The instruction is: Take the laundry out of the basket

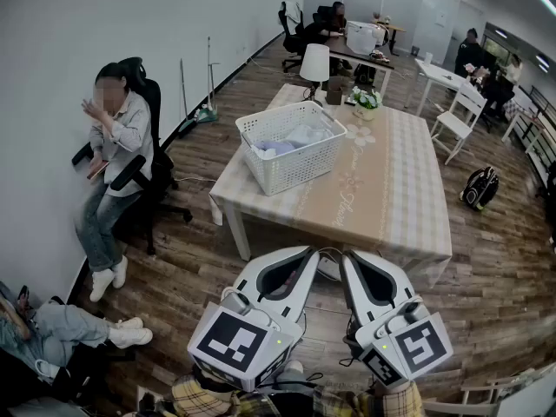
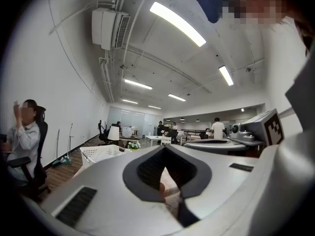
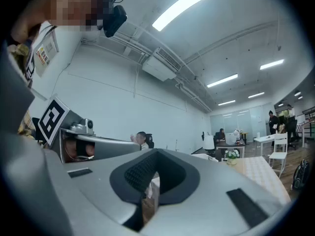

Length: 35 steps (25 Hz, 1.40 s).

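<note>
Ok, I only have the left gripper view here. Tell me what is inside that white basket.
Observer: The head view looks down into the white basket. It holds pale blue and white laundry, lying below the rim.
Operator: Now give me the basket's place on the table.
Observer: It stands on the left half of the table, close to the left edge.
Operator: And report the right claw.
Observer: In its own view the right claw is shut with nothing in it.
</note>
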Available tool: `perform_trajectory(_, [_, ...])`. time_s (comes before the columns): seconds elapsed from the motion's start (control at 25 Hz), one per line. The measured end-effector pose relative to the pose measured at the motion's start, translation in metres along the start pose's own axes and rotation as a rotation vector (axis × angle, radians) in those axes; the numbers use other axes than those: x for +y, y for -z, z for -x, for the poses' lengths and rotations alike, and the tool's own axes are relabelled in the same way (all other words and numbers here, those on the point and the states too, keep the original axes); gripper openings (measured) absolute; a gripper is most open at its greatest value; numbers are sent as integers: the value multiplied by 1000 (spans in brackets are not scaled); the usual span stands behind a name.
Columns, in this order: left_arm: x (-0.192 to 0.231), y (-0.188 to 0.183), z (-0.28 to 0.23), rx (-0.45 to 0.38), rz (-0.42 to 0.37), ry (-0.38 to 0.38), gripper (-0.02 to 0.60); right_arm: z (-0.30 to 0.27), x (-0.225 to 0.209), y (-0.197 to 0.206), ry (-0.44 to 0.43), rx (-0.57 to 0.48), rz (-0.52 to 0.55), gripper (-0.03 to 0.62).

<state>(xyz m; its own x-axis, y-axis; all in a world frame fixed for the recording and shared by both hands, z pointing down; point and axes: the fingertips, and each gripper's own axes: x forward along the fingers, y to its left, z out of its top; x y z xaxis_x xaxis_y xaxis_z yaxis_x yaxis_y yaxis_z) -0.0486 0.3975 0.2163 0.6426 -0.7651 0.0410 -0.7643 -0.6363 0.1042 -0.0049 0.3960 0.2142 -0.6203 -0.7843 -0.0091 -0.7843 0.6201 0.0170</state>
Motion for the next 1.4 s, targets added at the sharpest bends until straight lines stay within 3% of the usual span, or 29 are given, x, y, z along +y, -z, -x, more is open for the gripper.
perform_trajectory(0.36, [-15,6,-3,-20,-36,-5,14,15,-5,1,-10,-15,1,-6])
perform_trajectory(0.88, [-42,12,-11,1,-14,-37,14,41,-24,4,-23,-30,-8,-6])
perform_trajectory(1.4, [-28,16,-35,21,-13,-75,15,27,-48,15,-44,-26,-40,-6])
